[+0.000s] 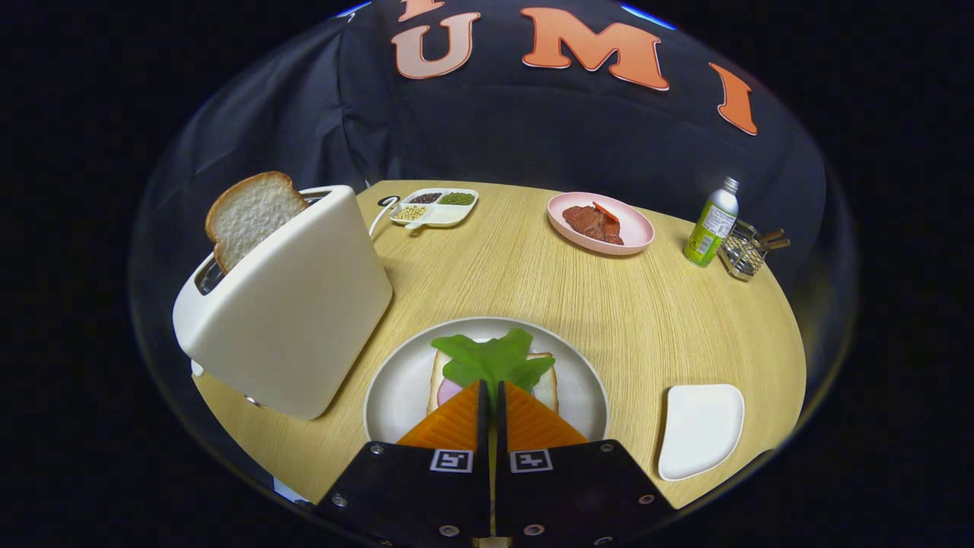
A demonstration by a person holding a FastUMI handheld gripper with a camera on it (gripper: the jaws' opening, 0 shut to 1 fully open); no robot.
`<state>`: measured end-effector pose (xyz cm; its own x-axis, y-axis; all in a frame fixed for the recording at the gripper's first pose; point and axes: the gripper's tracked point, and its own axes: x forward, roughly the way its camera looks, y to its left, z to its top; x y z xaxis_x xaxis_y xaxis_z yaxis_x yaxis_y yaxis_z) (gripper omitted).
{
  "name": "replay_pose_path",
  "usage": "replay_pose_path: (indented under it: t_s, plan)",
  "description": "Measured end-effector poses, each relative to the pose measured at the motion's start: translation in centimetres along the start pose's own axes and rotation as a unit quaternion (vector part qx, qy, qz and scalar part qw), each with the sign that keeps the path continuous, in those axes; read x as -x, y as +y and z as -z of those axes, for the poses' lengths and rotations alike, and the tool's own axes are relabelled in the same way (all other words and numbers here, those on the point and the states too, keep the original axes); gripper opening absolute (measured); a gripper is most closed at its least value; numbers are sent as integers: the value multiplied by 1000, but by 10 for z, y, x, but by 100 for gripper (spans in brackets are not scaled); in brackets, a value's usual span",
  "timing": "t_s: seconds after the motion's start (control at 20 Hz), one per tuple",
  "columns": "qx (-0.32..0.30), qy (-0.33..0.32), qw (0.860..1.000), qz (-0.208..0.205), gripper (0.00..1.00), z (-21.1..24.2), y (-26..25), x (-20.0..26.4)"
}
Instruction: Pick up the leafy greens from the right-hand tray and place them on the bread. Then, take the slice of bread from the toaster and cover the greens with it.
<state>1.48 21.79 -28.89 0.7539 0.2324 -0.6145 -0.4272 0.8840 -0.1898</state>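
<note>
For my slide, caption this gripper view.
Gripper shut on leafy greens over plated bread; toaster slice waits.

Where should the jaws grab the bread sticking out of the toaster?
Grab the bread slice by its top crust, coming from above. It stands tilted in the toaster slot with just its upper half poking out. The gripper looks shut on the leafy greens, so it probably must open first.

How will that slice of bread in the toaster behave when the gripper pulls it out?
The bread slice stands tall out of the toaster, so it probably lifts freely. It looks soft, so the fingers could dent it. Probably light.
</note>
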Motion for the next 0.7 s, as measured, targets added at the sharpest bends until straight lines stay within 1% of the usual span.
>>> replay_pose_path:
  t_s: [0.05,0.15,0.2,0.25,0.3,0.35,0.4,0.45,0.5,0.55,0.6,0.65,0.7]
  plan:
    - [0,1,1000,-2,9,0,1,0]
    - [-3,2,1000,-6,16,-1,2,1]
    - [-4,2,1000,-2,18,0,-1,1]
    - [-6,2,1000,4,26,0,-5,1]
    - [-9,5,1000,7,31,1,-6,1]
    - [-13,7,1000,10,41,1,-8,3]
    - [-18,6,1000,12,47,1,-10,4]
    - [-22,4,1000,15,60,-1,-11,6]
    - [-25,3,1000,18,64,-3,-13,8]
    - [-27,3,999,24,73,-4,-16,11]
    - [-26,2,999,29,78,-7,-17,14]
    - [-26,-1,999,32,86,-11,-18,17]
    - [-23,-1,999,35,90,-15,-17,21]
